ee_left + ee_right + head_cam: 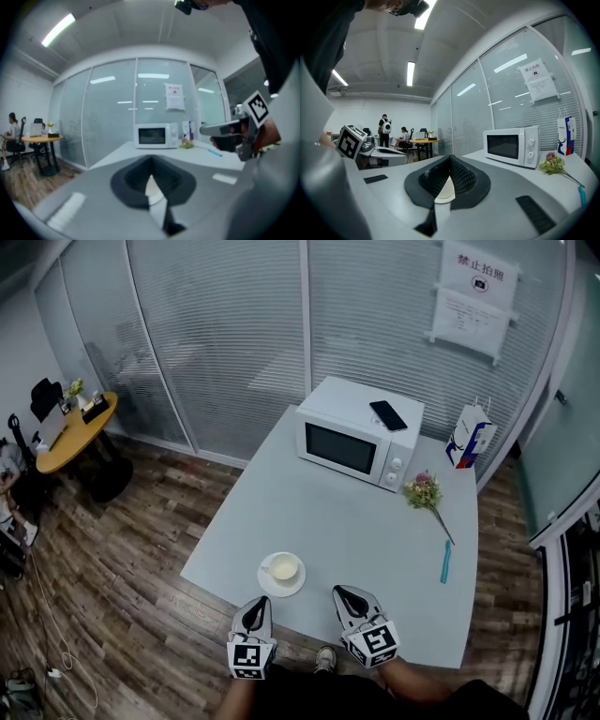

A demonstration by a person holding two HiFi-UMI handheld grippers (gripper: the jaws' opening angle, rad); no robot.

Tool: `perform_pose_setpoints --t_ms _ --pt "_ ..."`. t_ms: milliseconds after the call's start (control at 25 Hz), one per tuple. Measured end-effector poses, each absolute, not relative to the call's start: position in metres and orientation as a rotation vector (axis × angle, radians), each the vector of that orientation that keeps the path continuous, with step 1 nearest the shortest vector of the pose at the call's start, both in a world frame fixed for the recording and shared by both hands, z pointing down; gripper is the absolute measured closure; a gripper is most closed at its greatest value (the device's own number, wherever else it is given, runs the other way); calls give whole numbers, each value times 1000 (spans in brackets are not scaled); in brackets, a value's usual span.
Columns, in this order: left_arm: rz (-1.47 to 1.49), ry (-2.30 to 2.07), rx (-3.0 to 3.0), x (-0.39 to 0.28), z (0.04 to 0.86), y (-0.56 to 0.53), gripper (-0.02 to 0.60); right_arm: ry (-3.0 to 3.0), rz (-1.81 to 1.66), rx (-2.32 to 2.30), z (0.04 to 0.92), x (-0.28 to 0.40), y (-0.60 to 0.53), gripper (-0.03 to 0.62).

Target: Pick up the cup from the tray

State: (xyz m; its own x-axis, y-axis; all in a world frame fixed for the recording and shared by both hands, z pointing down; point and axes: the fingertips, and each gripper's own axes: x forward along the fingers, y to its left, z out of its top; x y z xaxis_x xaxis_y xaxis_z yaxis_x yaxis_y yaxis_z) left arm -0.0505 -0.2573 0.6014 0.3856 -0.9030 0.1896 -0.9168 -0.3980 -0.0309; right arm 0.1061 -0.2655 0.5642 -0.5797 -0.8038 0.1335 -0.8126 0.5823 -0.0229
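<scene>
Approaching, grasp not begun: left gripper (255, 604) and right gripper (344, 593) hover at the near tabletop (356, 531) edge, fingers pressed together and empty; cup (283, 567) sits on its round tray (281, 592) just ahead, so the next move likely needs fingers spread.

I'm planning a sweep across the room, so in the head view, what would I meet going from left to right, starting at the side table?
Round yellow wooden side table → white cup on its white saucer → white microwave oven → blue-and-white paper bag.
</scene>
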Motion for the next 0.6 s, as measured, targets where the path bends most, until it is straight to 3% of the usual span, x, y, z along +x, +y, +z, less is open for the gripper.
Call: perform_pose_setpoints --t_ms 400,440,520,600 --pt "323 -1654 2504 -38 646 -287 567 -2668 231 1292 605 99 -285 589" --pt "328 -1660 2495 -38 652 -291 529 -2666 231 1282 609 98 -287 589" --pt "343 -1663 2465 -37 666 -300 359 -2658 232 1262 618 97 -290 589" --pt "374 -1628 2458 -31 681 -308 274 -2652 242 1249 625 97 -292 589"
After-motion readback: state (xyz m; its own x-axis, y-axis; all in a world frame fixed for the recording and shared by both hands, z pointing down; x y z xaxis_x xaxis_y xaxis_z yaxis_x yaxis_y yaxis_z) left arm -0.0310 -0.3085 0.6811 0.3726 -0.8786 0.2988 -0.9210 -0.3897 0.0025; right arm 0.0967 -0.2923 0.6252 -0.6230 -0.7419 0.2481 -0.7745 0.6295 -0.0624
